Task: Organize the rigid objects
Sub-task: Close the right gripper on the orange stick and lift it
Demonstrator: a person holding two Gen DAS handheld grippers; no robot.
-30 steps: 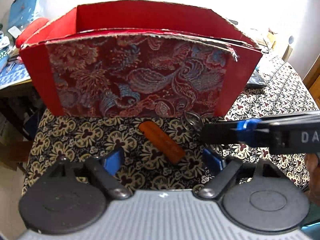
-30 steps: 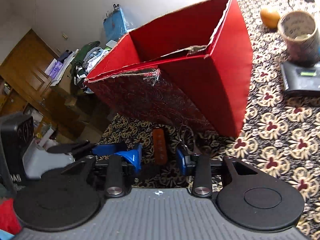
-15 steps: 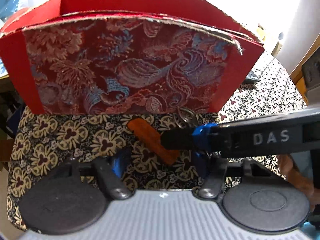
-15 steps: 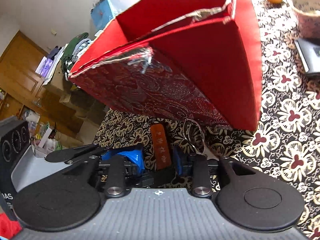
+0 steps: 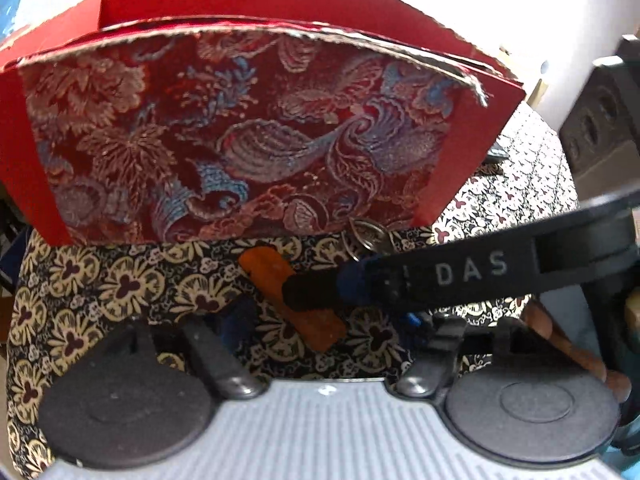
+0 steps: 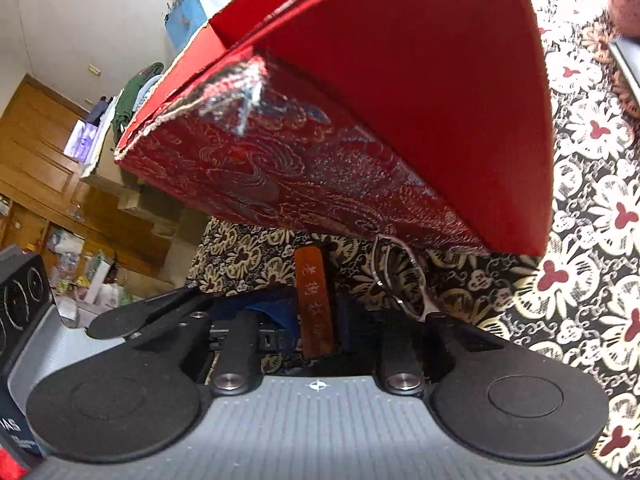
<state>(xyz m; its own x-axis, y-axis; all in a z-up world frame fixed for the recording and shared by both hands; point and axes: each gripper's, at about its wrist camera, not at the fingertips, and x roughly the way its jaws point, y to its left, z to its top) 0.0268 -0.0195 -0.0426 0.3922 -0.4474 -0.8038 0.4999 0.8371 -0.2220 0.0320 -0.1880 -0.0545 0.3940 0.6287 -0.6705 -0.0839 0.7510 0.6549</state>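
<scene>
A small brown wooden block (image 5: 292, 298) with light characters lies on the patterned tablecloth, in front of a red box (image 5: 240, 132) with a brocade front. It also shows in the right wrist view (image 6: 315, 304). My right gripper (image 6: 318, 320) straddles the block, jaws open around it, one finger (image 5: 320, 292) lying across the block in the left wrist view. A metal key ring (image 6: 396, 276) lies beside the block against the box (image 6: 400, 120). My left gripper (image 5: 320, 328) is open, just behind the block.
The tablecloth (image 6: 592, 240) stretches to the right past the box. A round patterned container (image 6: 624, 4) stands at the far right. A dark device edge (image 6: 630, 60) lies near it. Wooden furniture and clutter (image 6: 60, 184) fill the room to the left.
My right gripper has moved forward and down until its jaws straddle the wooden block. Both cameras have come closer to the red box.
</scene>
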